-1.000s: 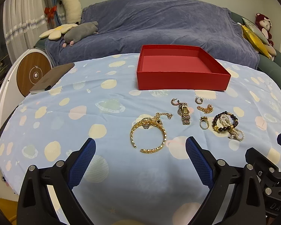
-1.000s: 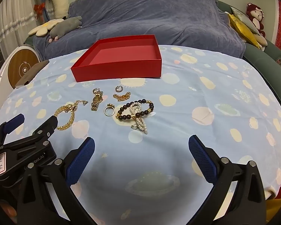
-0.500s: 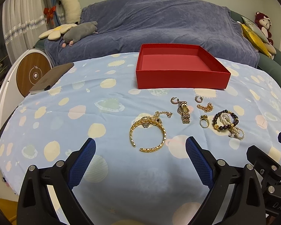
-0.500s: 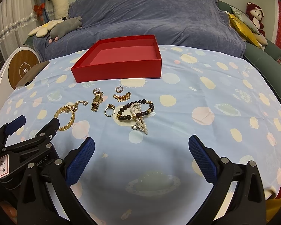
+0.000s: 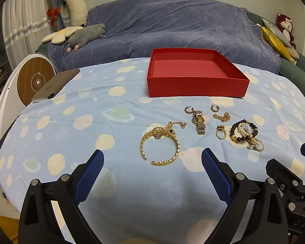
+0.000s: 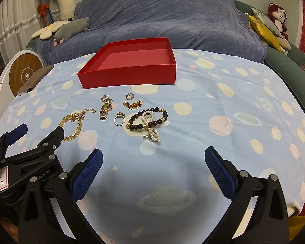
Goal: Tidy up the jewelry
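Two hand-held grippers hover above the near edge of a table draped in a pale blue cloth [image 5: 75,109] printed with planets and dots. The left gripper [image 5: 151,171] is spread wide with nothing between its blue pads, and the right gripper [image 6: 153,171] is likewise wide apart and empty. A shallow red box [image 5: 197,88] sits toward the far edge of the tabletop, nothing visible inside it. Between the box and the grippers the jewelry lies loose on the cloth: a gold bangle [image 5: 160,144] tangled with a thin chain just ahead of the left gripper; a gold watch [image 5: 199,122] beyond it toward the box; two small hoop earrings [image 5: 214,107] just in front of the box's near wall; a short gold chain [image 5: 222,117]; a gold ring [image 5: 220,133]; and, toward the right edge, a dark bead bracelet [image 6: 147,119] crossed by a pearl strand [image 6: 152,131]. A sofa covered in a blue throw [image 6: 152,16] stands behind the table.
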The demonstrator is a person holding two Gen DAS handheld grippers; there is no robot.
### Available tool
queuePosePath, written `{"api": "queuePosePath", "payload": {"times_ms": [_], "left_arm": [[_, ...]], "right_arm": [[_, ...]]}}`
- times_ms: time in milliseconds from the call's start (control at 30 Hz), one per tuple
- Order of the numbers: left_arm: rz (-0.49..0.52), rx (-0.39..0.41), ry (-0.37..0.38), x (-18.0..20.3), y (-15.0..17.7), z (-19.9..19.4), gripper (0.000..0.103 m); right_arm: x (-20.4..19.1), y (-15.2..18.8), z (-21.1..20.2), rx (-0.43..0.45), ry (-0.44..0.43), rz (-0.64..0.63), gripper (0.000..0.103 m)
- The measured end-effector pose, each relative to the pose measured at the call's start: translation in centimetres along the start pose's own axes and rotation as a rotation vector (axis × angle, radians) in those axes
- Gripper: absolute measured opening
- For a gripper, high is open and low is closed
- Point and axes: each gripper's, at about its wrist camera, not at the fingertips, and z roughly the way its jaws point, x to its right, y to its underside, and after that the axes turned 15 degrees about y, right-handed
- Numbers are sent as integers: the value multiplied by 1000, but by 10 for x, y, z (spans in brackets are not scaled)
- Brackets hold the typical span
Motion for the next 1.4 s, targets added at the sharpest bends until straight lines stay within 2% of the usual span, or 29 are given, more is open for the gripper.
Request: {"api": "queuePosePath", "payload": {"times_ms": [300,400,600,667,733,900,1000,1233,1400], "left_arm": [[-16,9,13,1,0,-2,94],[18,-18,-25,2,1,1,95],[30,-61,-43,0,2,3,95],[12,-95,-36,-6,2,4,95],[-6,-81,-31,-12,0,4,95],[-53,-110,-32,-29,-2,7,95],[-55,-82,-25,-34,-1,8,95],[-34,-118,10,-30,4,23,95],[-47,-133,14,-31,-1,43,95]], "right_arm": [[0,0,0,-1,-1,-2,98],[1,0,0,0,0,-2,98],[0,0,1,-1,1,0,98],[1,1,4,-3,1,4,98],[4,1,9,-14,5,10,98],[12,0,21,-37,-23,40,98],[14,-3,29,-40,-41,55,98],[9,-9,38,-74,-91,77,98],[6,-10,41,-77,-94,64,98]]}}
